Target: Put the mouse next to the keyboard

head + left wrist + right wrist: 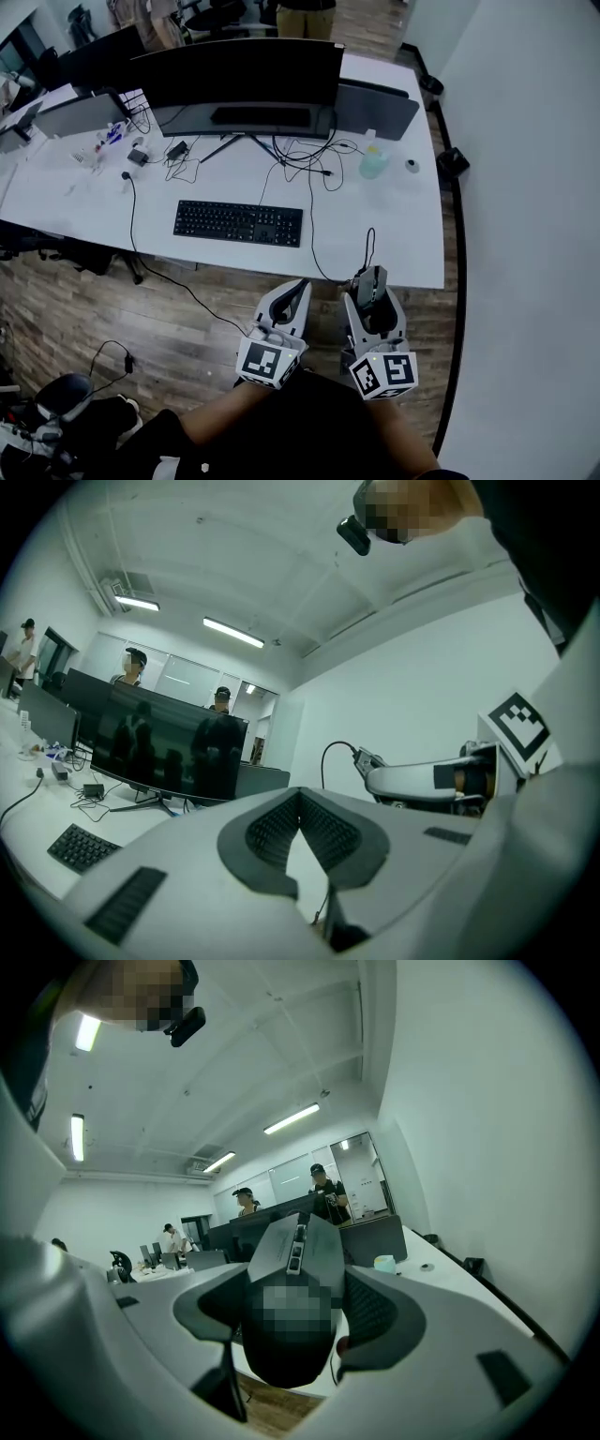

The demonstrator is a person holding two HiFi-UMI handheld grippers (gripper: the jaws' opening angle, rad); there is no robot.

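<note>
A grey wired mouse (298, 1283) sits between the jaws of my right gripper (291, 1312), which is shut on it; in the head view that gripper (373, 292) hangs just off the desk's near edge with the mouse (372, 284) and its cable (369, 243) rising from it. The black keyboard (238, 222) lies on the white desk (394, 225), up and left of both grippers. My left gripper (292, 298) hovers beside the right one, below the desk edge. Its jaws (302, 832) meet at the tips with nothing between them. The keyboard (82, 846) shows at lower left in the left gripper view.
A wide curved monitor (239, 86) stands behind the keyboard, with cables (305, 159) trailing from it. A pale bottle (372, 162) and a small round object (412, 165) sit at the desk's right. A chair base (61, 394) stands on the wood floor at lower left. People stand beyond the desks.
</note>
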